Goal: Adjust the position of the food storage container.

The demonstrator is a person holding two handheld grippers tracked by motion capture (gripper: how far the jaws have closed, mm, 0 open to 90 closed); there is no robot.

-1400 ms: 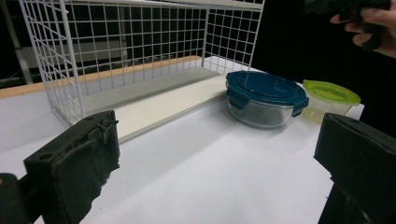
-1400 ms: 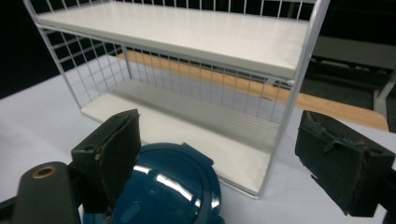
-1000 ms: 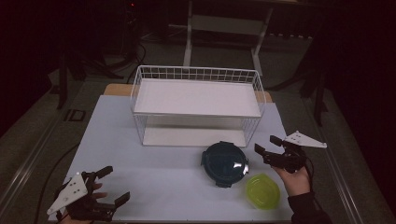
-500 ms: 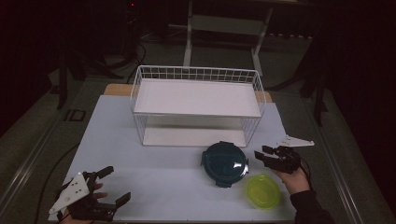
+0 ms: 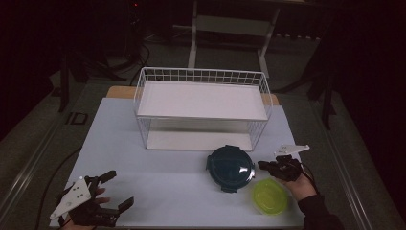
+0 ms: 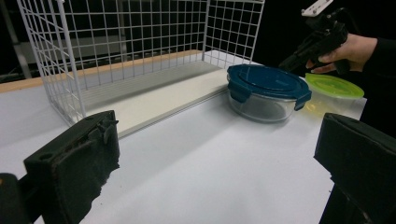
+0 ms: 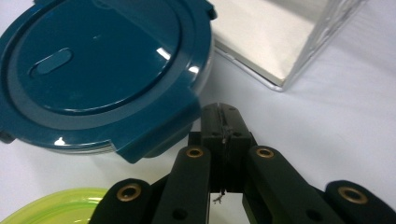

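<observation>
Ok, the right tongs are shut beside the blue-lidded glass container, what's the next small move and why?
Probably open the right tongs before anything else. Their jaws are pressed together and empty, tips just short of a clip tab on the blue-lidded glass container, so they can't grip it as they are. The left tongs are open and far off, near the table's front edge.
</observation>
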